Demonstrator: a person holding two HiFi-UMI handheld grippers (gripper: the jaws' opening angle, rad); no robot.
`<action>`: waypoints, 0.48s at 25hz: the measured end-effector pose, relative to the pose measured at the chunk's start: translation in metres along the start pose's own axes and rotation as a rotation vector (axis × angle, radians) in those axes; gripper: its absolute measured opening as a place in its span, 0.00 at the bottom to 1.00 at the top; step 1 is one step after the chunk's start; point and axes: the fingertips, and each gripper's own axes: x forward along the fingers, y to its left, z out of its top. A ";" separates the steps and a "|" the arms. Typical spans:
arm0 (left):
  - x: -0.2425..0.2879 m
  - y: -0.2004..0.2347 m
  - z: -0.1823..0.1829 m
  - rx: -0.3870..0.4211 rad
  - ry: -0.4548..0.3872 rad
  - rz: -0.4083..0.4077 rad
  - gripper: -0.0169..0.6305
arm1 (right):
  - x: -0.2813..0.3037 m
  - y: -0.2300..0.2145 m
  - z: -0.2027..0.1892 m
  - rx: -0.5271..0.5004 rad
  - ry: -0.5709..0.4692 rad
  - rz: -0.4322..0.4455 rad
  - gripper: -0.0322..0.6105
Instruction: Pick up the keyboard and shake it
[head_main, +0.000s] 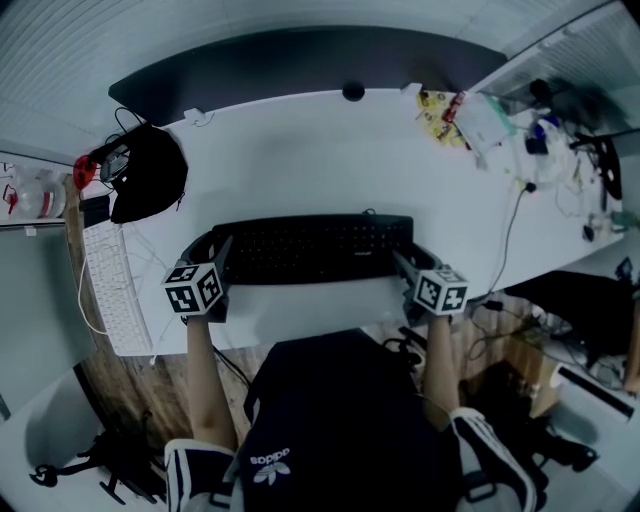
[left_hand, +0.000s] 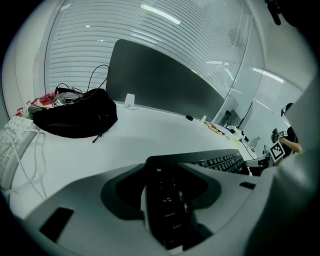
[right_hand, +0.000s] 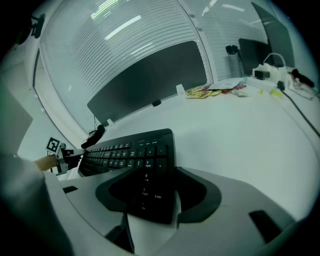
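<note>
A black keyboard (head_main: 310, 250) lies flat on the white desk (head_main: 330, 160), near its front edge. My left gripper (head_main: 222, 255) is at its left end. In the left gripper view, the end with the Esc key (left_hand: 170, 200) fills the gap between the jaws, and the pads press on it. My right gripper (head_main: 403, 262) is at the right end. In the right gripper view, the number-pad end (right_hand: 145, 192) sits between wide-spread jaws, with white desk showing beside it. The keyboard's middle runs off toward the other gripper (right_hand: 125, 150).
A black bag (head_main: 148, 175) with cables lies at the desk's back left. A white keyboard (head_main: 115, 290) rests on a lower surface at the left. Packets, bottles and cables (head_main: 470, 115) crowd the back right. A dark partition panel (head_main: 300, 65) backs the desk.
</note>
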 end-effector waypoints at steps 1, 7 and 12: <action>-0.001 0.001 0.001 0.001 -0.006 0.007 0.33 | 0.002 0.001 -0.001 0.000 0.000 -0.002 0.40; -0.002 -0.002 0.008 0.017 -0.023 0.013 0.33 | 0.000 0.000 -0.004 0.007 -0.013 -0.015 0.40; -0.006 -0.004 0.010 0.026 -0.031 0.020 0.33 | -0.004 0.000 -0.004 -0.010 -0.019 -0.022 0.40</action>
